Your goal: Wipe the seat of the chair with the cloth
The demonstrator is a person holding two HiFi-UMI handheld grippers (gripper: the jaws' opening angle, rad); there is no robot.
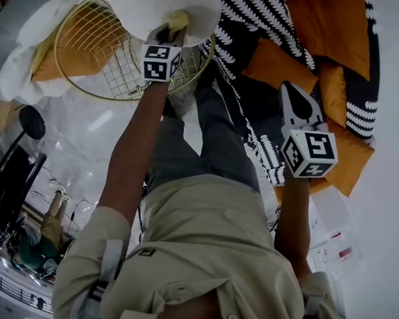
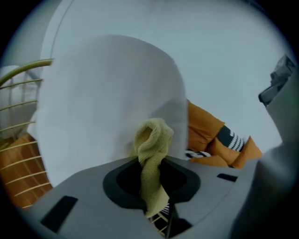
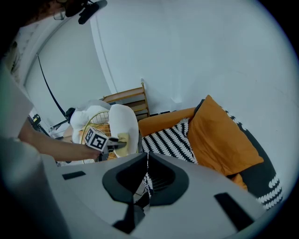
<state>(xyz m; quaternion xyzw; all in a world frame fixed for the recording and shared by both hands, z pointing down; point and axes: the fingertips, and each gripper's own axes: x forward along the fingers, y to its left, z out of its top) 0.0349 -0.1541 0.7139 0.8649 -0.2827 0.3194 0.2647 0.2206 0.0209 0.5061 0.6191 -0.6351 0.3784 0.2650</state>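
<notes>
The chair (image 1: 92, 88) is a round gold wire basket with an orange pad inside and a white cushion (image 1: 198, 9) on its near rim. My left gripper (image 1: 171, 31) is shut on a yellow-green cloth (image 1: 177, 19) and holds it against the white cushion. In the left gripper view the cloth (image 2: 151, 148) stands bunched up between the jaws, with the cushion (image 2: 107, 107) right behind it. My right gripper (image 1: 290, 89) hangs shut and empty to the right, over the sofa. In its own view my right gripper (image 3: 146, 173) has its jaws together and the left gripper (image 3: 99, 139) is at the chair.
A sofa with a black-and-white patterned cover (image 1: 259, 19) and orange cushions (image 1: 326, 22) lies right of the chair. My own legs (image 1: 198, 135) stand between the two. Camera stands and cables (image 1: 16, 165) are on the pale floor at the left. A wooden chair (image 3: 128, 98) stands against the wall.
</notes>
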